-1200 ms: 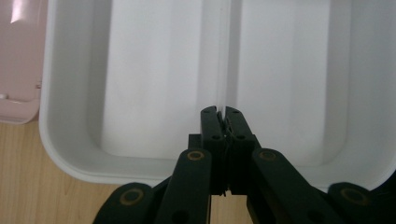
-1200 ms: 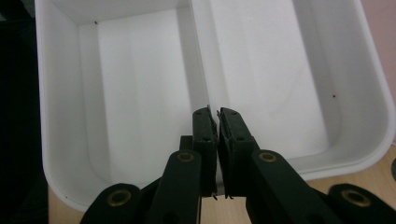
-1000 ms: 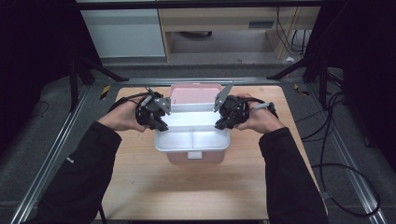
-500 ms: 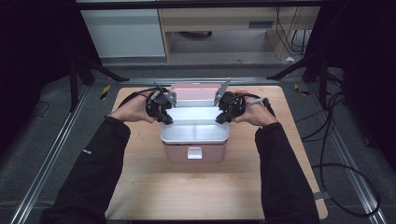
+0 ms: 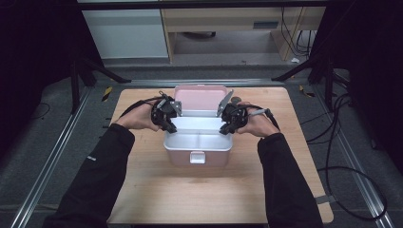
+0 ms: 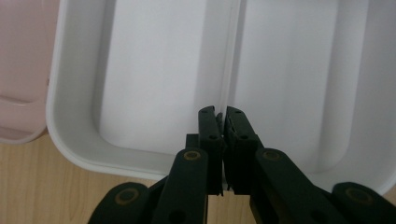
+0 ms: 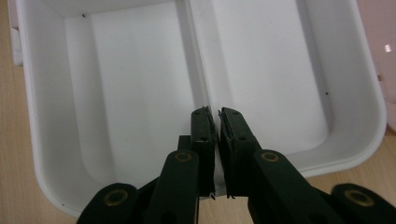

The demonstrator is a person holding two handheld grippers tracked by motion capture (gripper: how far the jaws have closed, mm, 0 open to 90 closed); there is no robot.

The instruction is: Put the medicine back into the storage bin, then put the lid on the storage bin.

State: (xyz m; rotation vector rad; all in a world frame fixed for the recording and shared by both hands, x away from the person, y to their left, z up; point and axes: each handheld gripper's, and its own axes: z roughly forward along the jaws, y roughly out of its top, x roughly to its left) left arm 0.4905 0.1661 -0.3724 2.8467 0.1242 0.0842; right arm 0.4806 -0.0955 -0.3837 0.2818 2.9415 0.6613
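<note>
We hold the white tray (image 5: 197,137) level above the pink box (image 5: 197,156) on the counter (image 5: 157,190), left gripper (image 6: 218,122) and right gripper (image 7: 213,122) each clamped on the divider's opposite ends between their jaws.

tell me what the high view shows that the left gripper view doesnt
Only the high view: the pink lid standing open behind the box, the front latch, the right gripper, and both forearms. Only the left gripper view: the left gripper shut on the tray's end wall at the divider. Both: the white two-compartment tray and wooden table.
</note>
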